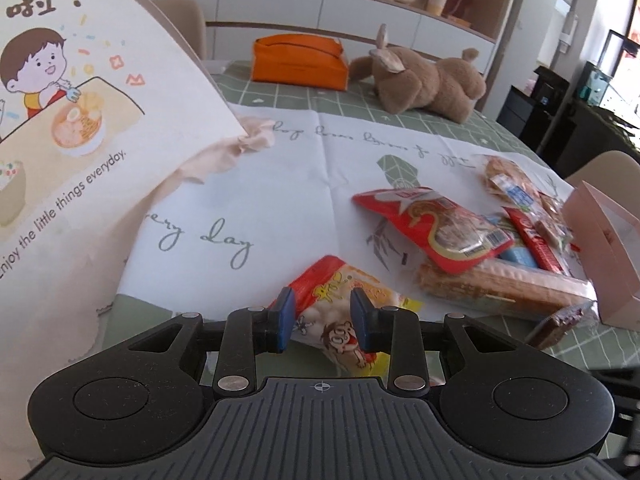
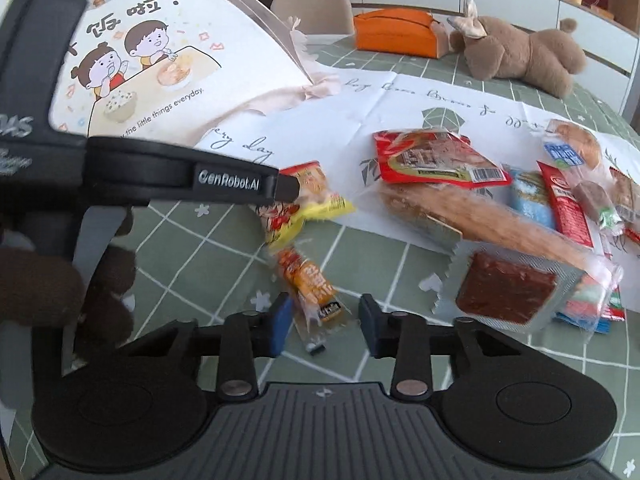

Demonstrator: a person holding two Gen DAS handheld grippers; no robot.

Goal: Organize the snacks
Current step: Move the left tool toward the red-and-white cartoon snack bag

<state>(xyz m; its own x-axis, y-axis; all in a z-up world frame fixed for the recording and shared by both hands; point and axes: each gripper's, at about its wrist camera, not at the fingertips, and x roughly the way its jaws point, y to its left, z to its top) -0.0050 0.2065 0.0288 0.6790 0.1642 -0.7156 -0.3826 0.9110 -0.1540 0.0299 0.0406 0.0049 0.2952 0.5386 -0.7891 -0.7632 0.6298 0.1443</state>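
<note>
My left gripper [image 1: 322, 300] is open, its blue pads on either side of a red and yellow cartoon snack packet [image 1: 344, 312] lying on the table; the same packet [image 2: 304, 200] shows under the left gripper's arm [image 2: 224, 180] in the right wrist view. My right gripper [image 2: 325, 308] is open just above a small orange sausage stick [image 2: 312, 284]. A pile of snacks lies to the right: a red packet [image 1: 436, 228], a long wafer pack [image 1: 500, 288], a dark red block in clear wrap [image 2: 508, 288]. A white cartoon-printed storage bag [image 1: 72, 120] stands at the left.
A pink box [image 1: 608, 248] stands at the right of the pile. An orange pouch [image 1: 300, 60] and a brown plush toy [image 1: 424, 80] lie at the far side of the green checked tablecloth [image 2: 200, 248]. A white printed mat [image 1: 300, 168] covers the middle.
</note>
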